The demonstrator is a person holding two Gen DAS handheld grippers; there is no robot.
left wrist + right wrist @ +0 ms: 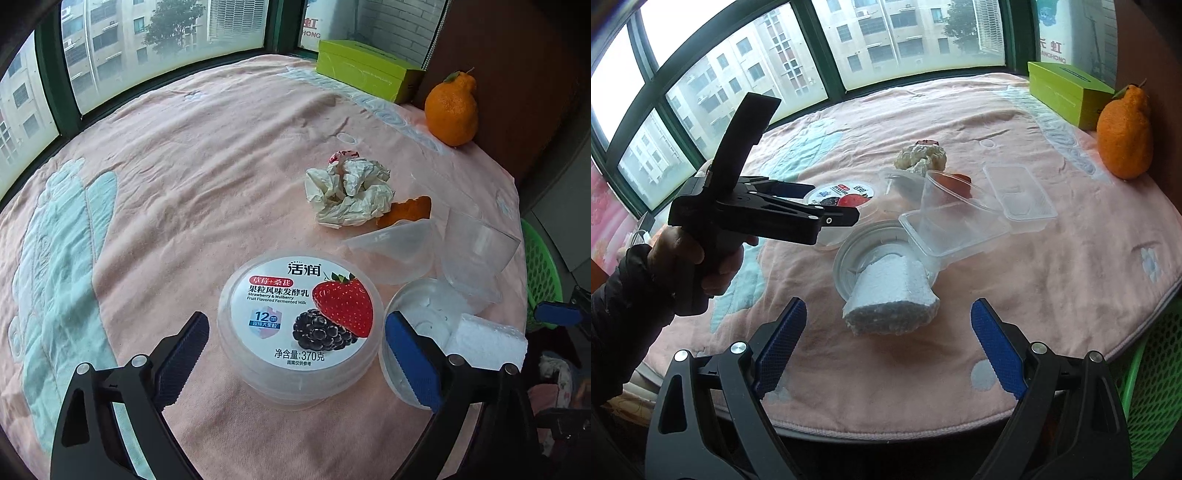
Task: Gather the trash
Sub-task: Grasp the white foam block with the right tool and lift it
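A pink cloth (166,192) covers the round tabletop below a green-framed window. The left tool (295,332) hangs over the yogurt tub (299,325), its jaws spread wide to either side of the lid without pressing it. The right tool (888,341), jaws equally apart and empty, points at the white foam block (890,299), which lies just ahead (partly on a clear round lid (849,251)). Crumpled paper (347,192) sits farther back.

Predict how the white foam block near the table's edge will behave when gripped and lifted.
The white foam block probably weighs little for its bulk. Its crumbly, pitted surface suggests that the fingers may dent or flake it. It leans on a round plastic lid, so it may tip.
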